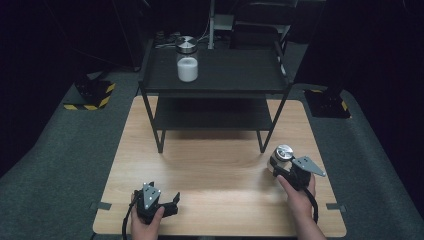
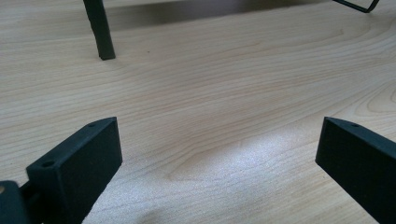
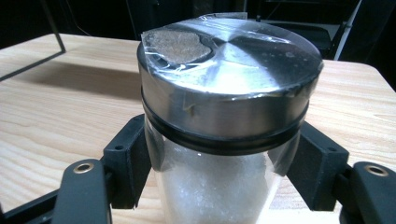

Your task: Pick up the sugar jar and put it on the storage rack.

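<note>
Jars number two, each glass with white granules and a steel lid: one stands on the shelf rack's (image 1: 235, 70) top tier at upper centre (image 1: 187, 58), the other sits on the table (image 1: 210, 170) at right (image 1: 280, 159), clasped around its body by the right gripper (image 3: 219, 177). Transfer to the rack, probably the aim, remains undone. The left gripper (image 1: 156, 201), jaws spread and empty, rests at lower left.
</note>
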### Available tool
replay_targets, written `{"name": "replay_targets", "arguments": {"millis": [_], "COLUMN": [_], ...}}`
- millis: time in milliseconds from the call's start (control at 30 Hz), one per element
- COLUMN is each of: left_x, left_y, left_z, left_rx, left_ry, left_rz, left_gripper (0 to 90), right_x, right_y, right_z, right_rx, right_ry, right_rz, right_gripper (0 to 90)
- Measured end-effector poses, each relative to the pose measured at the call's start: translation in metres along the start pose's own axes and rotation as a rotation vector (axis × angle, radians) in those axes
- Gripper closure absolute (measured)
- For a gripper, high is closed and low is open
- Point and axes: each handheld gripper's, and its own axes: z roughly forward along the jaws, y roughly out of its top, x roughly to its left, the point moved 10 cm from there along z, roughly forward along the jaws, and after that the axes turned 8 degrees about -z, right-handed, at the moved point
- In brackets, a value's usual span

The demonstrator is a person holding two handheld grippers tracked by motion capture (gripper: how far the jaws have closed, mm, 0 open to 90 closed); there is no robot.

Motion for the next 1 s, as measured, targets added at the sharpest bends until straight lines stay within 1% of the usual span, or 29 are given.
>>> {"name": "replay_targets", "arguments": {"millis": [67,167,333,500,600,800,900,1000], "left_x": [-0.001,0.000,0.002,0.002,0.003,0.005,0.006,0.006], "left_y": [0.000,0.000,0.000,0.000,0.000,0.000,0.000,0.000], "left_z": [0.000,0.000,-0.001,-0.001,-0.001,-0.001,-0.001,-0.001], "left_rx": [0.001,0.000,-0.001,0.002,0.000,0.003,0.003,0.014], "left_ry": [-0.001,-0.005,-0.011,-0.012,-0.016,-0.024,-0.026,-0.020], "left_rz": [0.005,-0.005,-0.015,-0.016,-0.024,-0.034,-0.040,-0.048], "left_gripper": [0.6,0.6,0.6,0.6,0.6,0.6,0.6,0.6], "right_x": [0.003,0.009,0.018,0.028,0.035,0.043,0.045,0.046], "right_y": [0.002,0.007,0.016,0.031,0.042,0.061,0.070,0.078], "right_z": [-0.006,-0.018,-0.031,-0.045,-0.053,-0.063,-0.066,-0.067], "right_rx": [-0.005,-0.023,-0.040,-0.065,-0.082,-0.090,-0.092,-0.098], "right_ry": [0.002,0.011,0.018,0.030,0.030,0.044,0.046,0.047], "right_rz": [-0.007,-0.001,-0.022,-0.012,-0.020,-0.005,0.004,0.000], "right_gripper": [30.9,30.8,30.8,30.9,30.9,30.9,30.9,30.9]}}
